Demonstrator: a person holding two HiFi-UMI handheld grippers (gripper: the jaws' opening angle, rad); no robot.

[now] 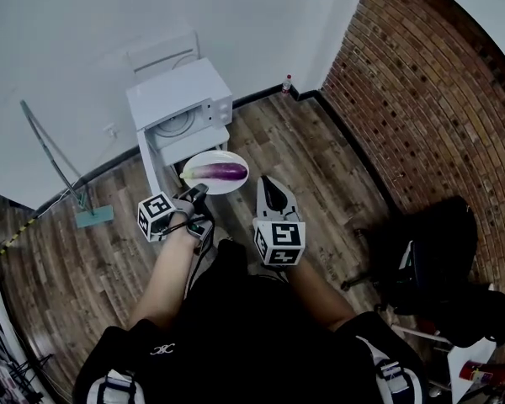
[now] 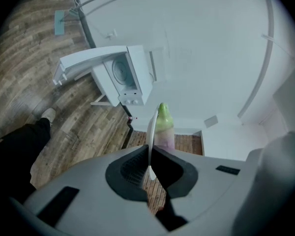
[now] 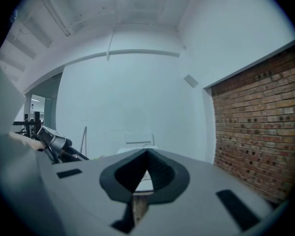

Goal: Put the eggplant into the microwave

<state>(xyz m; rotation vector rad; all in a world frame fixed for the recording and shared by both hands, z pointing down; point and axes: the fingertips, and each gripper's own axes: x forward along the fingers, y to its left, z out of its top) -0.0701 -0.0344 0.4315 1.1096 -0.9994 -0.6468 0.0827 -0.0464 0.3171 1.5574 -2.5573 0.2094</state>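
Step in hand, judged: transport of eggplant (image 1: 220, 172) to microwave (image 1: 181, 99), its door standing open. Left gripper (image 1: 198, 194) pinching rim of white plate (image 1: 204, 157), jaws nearly together on thin edge. Eggplant lying on plate, short of microwave. Right gripper (image 1: 269, 185) showing jaws together, gripping nothing. Next move calling for level plate and clean entry through opening.
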